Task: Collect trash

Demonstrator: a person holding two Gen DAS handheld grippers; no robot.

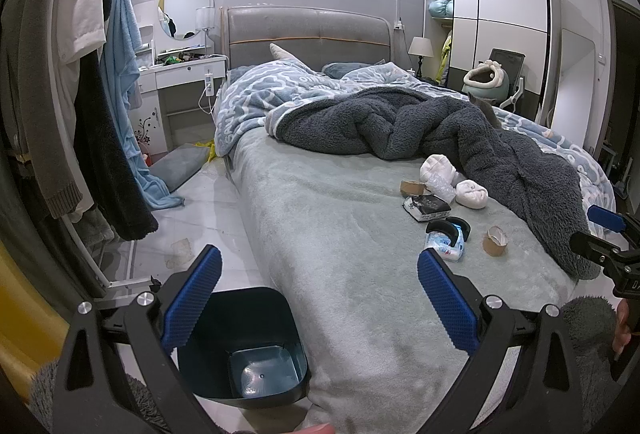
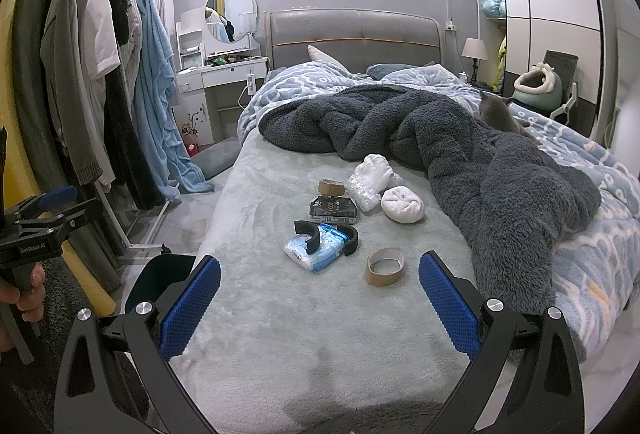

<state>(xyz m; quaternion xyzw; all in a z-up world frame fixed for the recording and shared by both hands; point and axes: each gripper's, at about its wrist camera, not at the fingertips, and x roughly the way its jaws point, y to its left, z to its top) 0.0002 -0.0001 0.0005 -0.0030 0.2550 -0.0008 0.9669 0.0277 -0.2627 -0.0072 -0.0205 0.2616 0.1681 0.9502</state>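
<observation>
Two pairs of tongs hover over the foot of the bed (image 2: 280, 314), each held by a person's hand. The left tongs (image 1: 318, 294) are spread wide with nothing between the blue pads; the right tongs (image 2: 320, 298) are likewise wide open and empty.

Below the left tongs, a dark bin (image 1: 256, 318) stands on the floor, tight against the bed's corner, its inside bare.

On the pale green bedspread the trash lies in a loose cluster, ahead of the right tongs. Nearest is a cardboard tape ring (image 2: 385, 267). Just left of it sits a blue and white tissue pack (image 2: 320, 248) with a curved black piece (image 2: 310, 234) lying across it. Farther back are a black packet (image 2: 333, 209), a second tape ring (image 2: 331, 188), and a crumpled scrap of bubble wrap (image 2: 362, 192). A rolled white sock (image 2: 402, 205) lies to the right of the wrap, and another white sock (image 2: 376, 168) lies behind it.

Beyond them, a dark fleece blanket (image 2: 460, 146) is heaped across the bed, and a grey cat (image 2: 498, 114) sits on it near the far side.
</observation>
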